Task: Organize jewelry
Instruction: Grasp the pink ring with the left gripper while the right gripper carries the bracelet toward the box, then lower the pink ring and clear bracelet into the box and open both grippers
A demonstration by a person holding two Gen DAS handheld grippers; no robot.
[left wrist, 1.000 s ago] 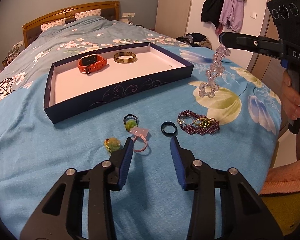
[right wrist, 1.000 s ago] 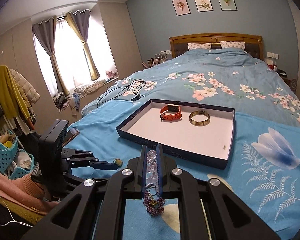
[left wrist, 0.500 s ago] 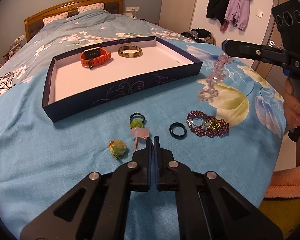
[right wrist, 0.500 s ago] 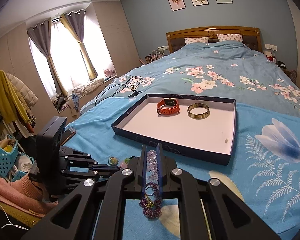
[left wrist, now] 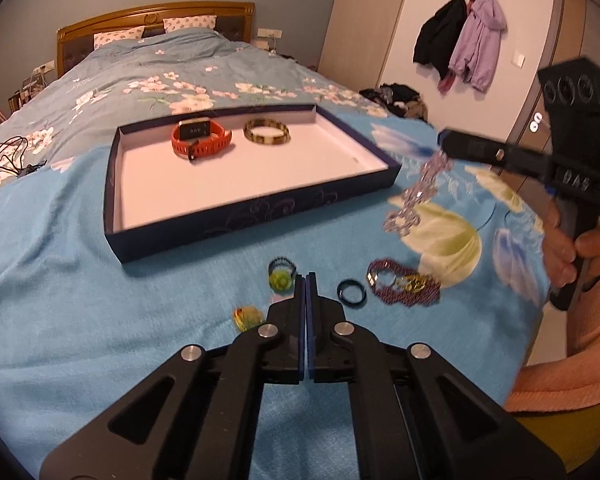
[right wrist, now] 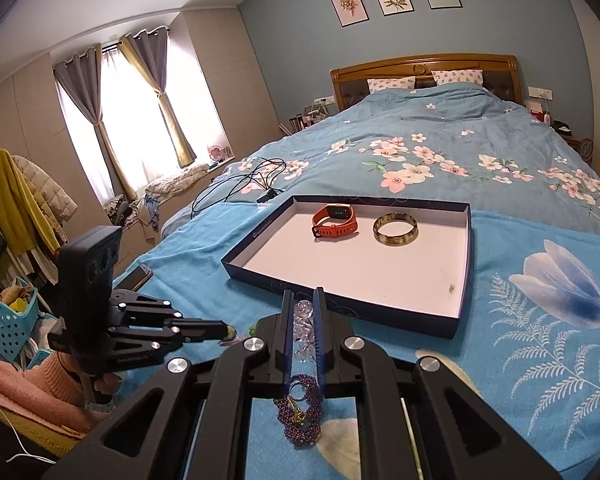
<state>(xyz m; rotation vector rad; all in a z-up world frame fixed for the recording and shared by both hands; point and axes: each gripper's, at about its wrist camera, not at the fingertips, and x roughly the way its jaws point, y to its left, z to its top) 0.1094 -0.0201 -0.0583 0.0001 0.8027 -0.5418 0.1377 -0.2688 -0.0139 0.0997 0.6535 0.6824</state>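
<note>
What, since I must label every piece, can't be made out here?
- Left wrist view: whether the left gripper pinches anything; its shut fingers cover their tips.
- Left wrist view: clear bead bracelet, motion-blurred.
- Left wrist view: yellow-green piece, blurred, partly behind that gripper.
- Right wrist view: speck in the tray, too small.

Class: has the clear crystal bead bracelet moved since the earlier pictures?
Yes. The clear crystal bead bracelet now hangs nearer the navy tray's corner.

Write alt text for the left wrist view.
The shut left gripper hovers over small rings on a blue bedspread; the right gripper dangles a clear bead bracelet beside a tray holding a watch and bangle.
</note>
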